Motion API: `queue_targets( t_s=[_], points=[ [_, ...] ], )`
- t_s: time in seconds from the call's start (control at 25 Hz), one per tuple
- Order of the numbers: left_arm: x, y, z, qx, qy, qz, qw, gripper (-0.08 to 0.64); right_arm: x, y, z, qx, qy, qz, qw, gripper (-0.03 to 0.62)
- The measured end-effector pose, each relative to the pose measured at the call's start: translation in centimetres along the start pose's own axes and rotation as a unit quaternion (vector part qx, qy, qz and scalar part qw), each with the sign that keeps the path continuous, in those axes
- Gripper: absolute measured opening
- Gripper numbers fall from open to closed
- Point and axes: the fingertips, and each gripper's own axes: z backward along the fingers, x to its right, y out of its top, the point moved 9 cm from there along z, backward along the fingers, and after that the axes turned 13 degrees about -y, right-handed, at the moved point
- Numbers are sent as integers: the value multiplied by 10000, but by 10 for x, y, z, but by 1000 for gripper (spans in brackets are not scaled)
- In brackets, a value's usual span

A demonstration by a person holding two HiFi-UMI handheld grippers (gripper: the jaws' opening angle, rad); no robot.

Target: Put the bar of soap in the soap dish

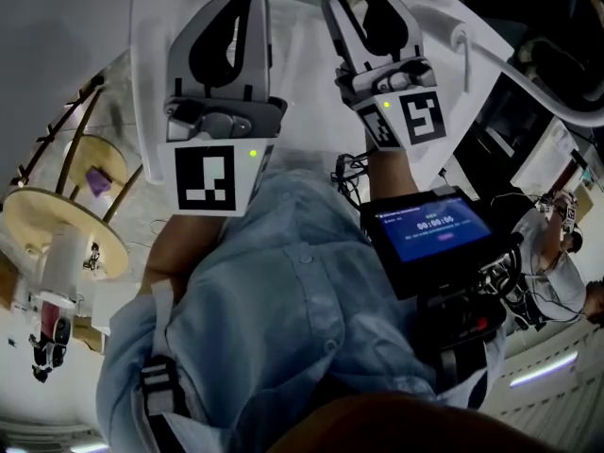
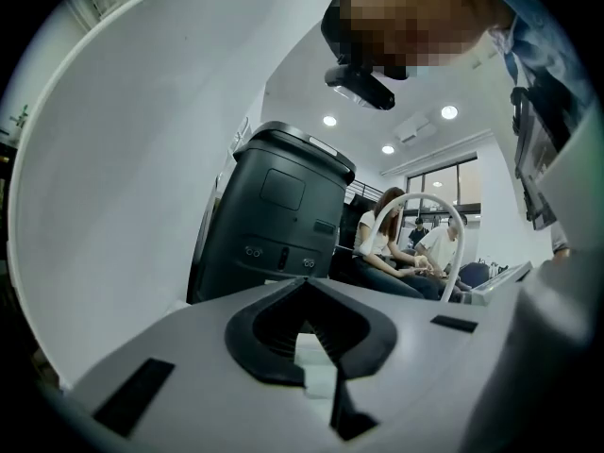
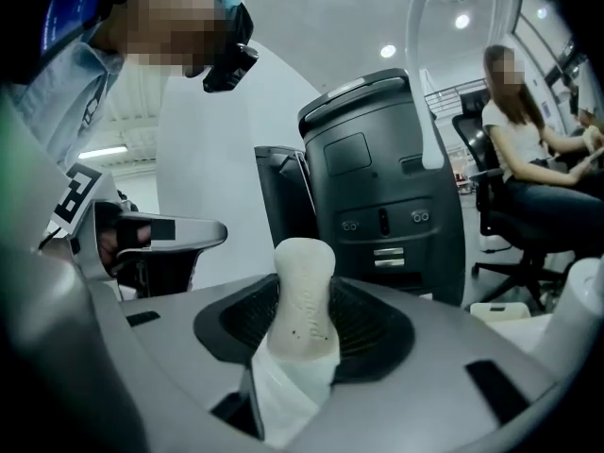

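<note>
White bar of soap is pinched tight in the right gripper so it won't drop, the left gripper is closed and spare, both in front of the blue shirt, and no soap dish shows.

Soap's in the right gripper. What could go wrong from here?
The right gripper pinches the bar of soap by one end only; it may pivot or slip.
No soap dish shows in any view, so the approach starts blind.
The left gripper sits close beside it and could knock the soap.
</note>
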Motion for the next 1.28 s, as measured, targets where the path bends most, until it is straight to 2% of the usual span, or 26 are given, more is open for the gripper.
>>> queue_targets(
  t_s=[0.32,0.64,0.76,0.96,1.16,1.28],
  points=[
    [0,5,2,-24,14,48,10000,8,-1,-8,3,-205,-89,137,9997,183],
    [-4,7,23,-348,351,360,9981,8,-13,-33,17,-1069,200,507,9928,184],
    [-5,9,25,-337,369,308,9983,8,-16,-31,15,-1041,268,622,9923,184],
    [-5,11,27,-357,391,295,9982,8,-28,-17,7,-731,317,794,9937,186],
    [-6,11,28,-363,429,302,9980,8,-31,-17,5,-705,408,1210,9893,181],
    [-6,11,28,-377,458,306,9978,8,-32,-17,5,-732,437,1290,9880,183]
  ],
)
